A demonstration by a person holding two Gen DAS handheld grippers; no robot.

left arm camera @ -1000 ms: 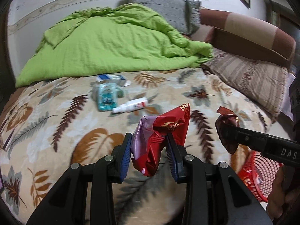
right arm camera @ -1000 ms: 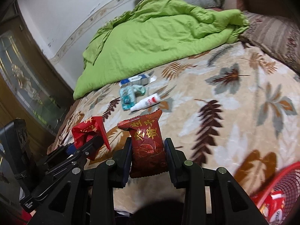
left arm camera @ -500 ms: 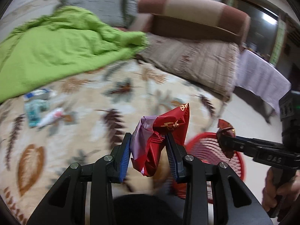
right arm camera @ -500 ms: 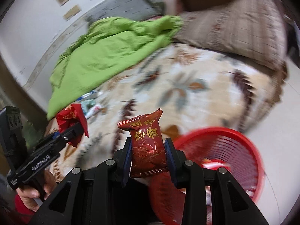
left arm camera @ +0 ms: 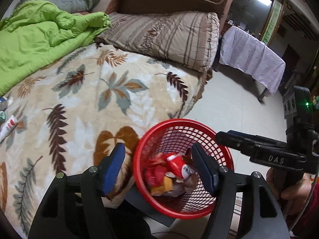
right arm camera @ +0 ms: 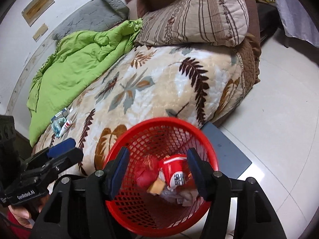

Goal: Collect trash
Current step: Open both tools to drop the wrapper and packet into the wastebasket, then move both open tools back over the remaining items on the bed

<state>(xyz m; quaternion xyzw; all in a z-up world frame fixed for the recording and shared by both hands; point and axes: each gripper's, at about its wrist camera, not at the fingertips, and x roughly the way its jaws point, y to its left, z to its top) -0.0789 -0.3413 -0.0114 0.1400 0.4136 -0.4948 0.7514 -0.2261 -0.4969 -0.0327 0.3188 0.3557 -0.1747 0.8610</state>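
A red mesh basket [left arm camera: 199, 124] [right arm camera: 159, 121] stands on the floor at the bed's corner, holding red wrappers [left arm camera: 154, 176] [right arm camera: 143, 177], a red cup [left arm camera: 177, 164] [right arm camera: 173, 171] and other scraps. My left gripper [left arm camera: 157, 151] hangs over it, jaws opening, nothing between them. My right gripper [right arm camera: 157, 155] is also above the basket, jaws opening and empty. Each shows in the other's view: the right gripper [left arm camera: 221, 137] at the basket's right, the left gripper [right arm camera: 73, 149] at its left. A white tube [right arm camera: 66, 126] [left arm camera: 9, 125] and small packets [right arm camera: 57, 122] lie on the leaf-patterned blanket [left arm camera: 111, 99].
A green quilt [left arm camera: 39, 39] and a striped pillow [left arm camera: 169, 35] lie at the head of the bed. The basket rests on a grey flat board [right arm camera: 225, 153] on the pale tiled floor [right arm camera: 279, 119]. A cloth-covered table [left arm camera: 251, 59] stands further off. A hand [left arm camera: 289, 187] holds the right gripper.
Both grippers swung from over the bed to above the red basket. Their jaws opened, and the red wrapper each one held is gone from between them.
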